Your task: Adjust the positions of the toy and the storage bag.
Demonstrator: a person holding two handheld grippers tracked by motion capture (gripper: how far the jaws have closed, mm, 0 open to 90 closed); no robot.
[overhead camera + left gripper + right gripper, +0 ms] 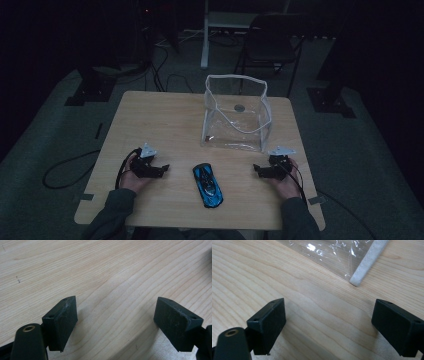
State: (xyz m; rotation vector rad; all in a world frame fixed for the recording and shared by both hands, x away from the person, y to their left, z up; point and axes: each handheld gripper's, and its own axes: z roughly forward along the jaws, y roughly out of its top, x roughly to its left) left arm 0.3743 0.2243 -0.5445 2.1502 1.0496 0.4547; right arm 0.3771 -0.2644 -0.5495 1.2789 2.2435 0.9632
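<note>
- Two grippers rest low over the wooden surface [165, 115], one in each of the person's hands, with forearms coming in from the near edge.
- The left gripper [162, 168] sits at the near left part of the surface, pointing toward the middle. In the left gripper view [115, 320] its jaws stand spread wide apart, with bare wood grain between them and nothing held.
- The right gripper [257, 170] sits at the near right part, pointing inward toward the left one. In the right gripper view [328, 322] its jaws are likewise spread wide, with bare wood between them.
- A blue and black toy car [207, 185] lies flat on the surface between the two grippers, near both and touching neither, its length running at a slant from the middle toward the near edge.
- A clear plastic bag [235, 117] with white trim stands upright and open-topped beyond the car, toward the far side of the surface, apart from the car.
- In the right gripper view a lower corner of the clear plastic bag [329, 255] and its white edging [368, 262] lie on the wood just ahead of the right gripper's jaws, not touching them.
- A dark folding chair [272, 40] stands on the floor beyond the surface; the room around is dim.
</note>
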